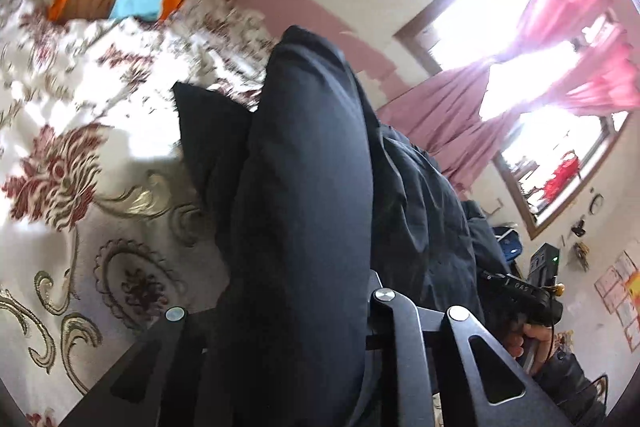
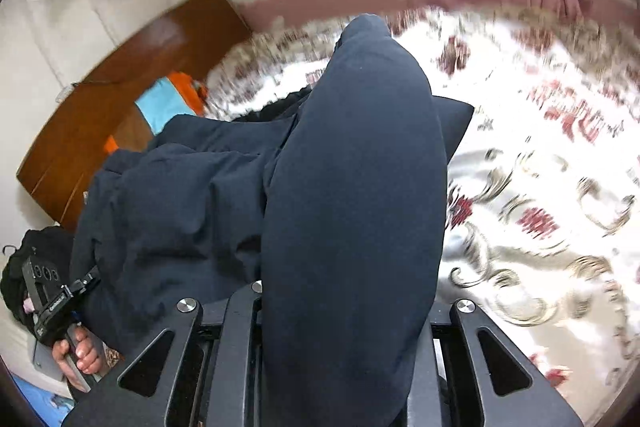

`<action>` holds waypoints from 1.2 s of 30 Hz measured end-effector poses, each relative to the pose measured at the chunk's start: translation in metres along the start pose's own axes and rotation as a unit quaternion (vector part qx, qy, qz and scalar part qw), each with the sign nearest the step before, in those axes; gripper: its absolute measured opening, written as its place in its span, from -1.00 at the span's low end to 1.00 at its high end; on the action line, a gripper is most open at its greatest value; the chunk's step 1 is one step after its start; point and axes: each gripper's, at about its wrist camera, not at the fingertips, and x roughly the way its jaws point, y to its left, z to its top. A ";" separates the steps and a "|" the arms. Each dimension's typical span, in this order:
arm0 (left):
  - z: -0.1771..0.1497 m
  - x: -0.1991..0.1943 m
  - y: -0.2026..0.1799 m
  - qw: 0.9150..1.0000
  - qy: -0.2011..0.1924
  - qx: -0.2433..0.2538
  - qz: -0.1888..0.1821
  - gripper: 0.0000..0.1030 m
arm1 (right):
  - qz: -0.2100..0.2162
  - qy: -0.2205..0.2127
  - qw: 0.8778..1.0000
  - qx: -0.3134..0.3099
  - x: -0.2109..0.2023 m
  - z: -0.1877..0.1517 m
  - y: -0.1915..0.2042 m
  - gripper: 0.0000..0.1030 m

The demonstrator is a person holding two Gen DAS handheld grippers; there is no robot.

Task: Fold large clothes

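As we lift from the bed, both wrist views fill with dark cloth.
Left gripper (image 1: 304,307): narrow, clamped on the navy garment (image 1: 312,167).
Right gripper (image 2: 352,307): narrow, clamping that garment too.
Garment: draped centre, stretching toward twelve o'clock over the floral bedspread (image 1: 72,131).
Curtains (image 1: 560,27): pink, at two o'clock.

The left gripper (image 1: 296,307) has its jaws closed tight, and the right gripper (image 2: 348,307) the same. Each one points a little downward. A bare hand (image 2: 78,355) holds the left handle, another hand (image 1: 528,341) the right handle.
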 end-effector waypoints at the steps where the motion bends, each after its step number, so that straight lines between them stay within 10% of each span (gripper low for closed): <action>1: 0.000 -0.003 -0.004 1.000 -0.002 0.007 -0.004 -0.60 | 0.000 -0.013 1.000 -0.007 -0.018 0.001 0.001 -0.63; 13: -0.044 -0.005 -0.099 0.991 0.020 0.113 -0.073 -0.60 | -0.054 -0.111 0.992 -0.022 -0.182 -0.041 -0.055 -0.63; 20: -0.077 0.037 -0.101 0.985 0.088 0.143 -0.047 -0.59 | -0.067 -0.082 0.993 0.050 -0.116 -0.088 -0.111 -0.62; 31: -0.082 0.058 -0.094 0.979 0.142 0.148 0.017 -0.22 | -0.082 -0.082 0.984 0.136 -0.075 -0.128 -0.155 0.28; 36: -0.084 0.064 -0.089 0.975 0.155 0.143 0.065 0.54 | -0.138 -0.067 0.984 0.087 -0.068 -0.134 -0.141 0.72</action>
